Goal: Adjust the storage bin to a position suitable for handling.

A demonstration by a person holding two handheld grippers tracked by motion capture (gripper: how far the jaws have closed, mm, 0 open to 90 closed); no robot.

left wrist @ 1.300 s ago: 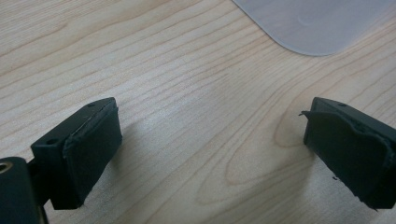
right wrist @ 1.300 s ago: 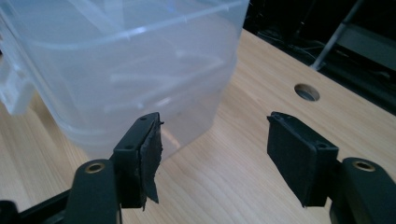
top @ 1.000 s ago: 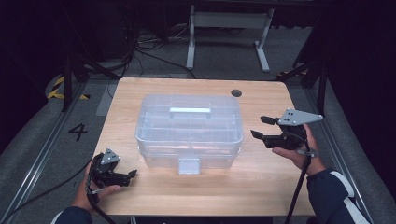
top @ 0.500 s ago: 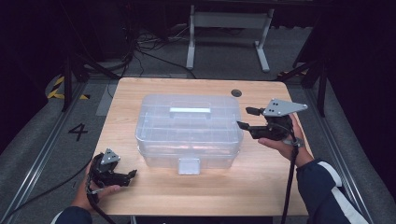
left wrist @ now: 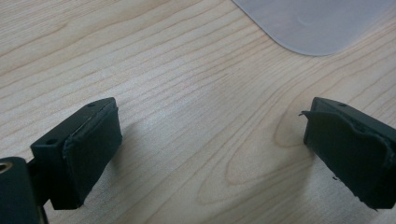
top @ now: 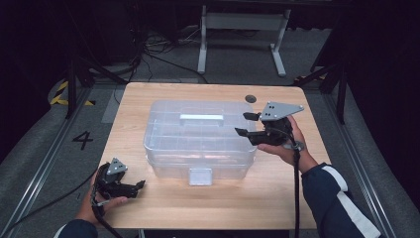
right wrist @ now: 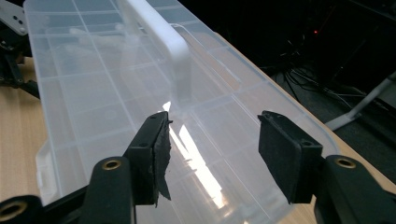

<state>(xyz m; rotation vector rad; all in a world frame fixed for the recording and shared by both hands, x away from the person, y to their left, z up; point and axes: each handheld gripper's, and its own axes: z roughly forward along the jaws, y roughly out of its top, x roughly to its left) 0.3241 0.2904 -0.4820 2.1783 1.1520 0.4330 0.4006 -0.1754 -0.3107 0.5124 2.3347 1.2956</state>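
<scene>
A lab-like test space: bare wooden table (top: pixel 277 198), floor cables (top: pixel 153 54), hazard tape (top: pixel 62 91) and dark surroundings.

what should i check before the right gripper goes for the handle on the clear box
1. Right gripper open: ok, jaws apart and empty.
2. Handle free: ok, nothing on the lid around it.
3. Gripper lined up with handle: not ok, it hangs over the box's right end; the handle lies farther along the lid.
4. Box lid closed: ok, front latch looks down.
5. Left gripper out of the way: ok, open, near the table front corner, apart from the box.
6. Box contents: cannot tell.
</scene>
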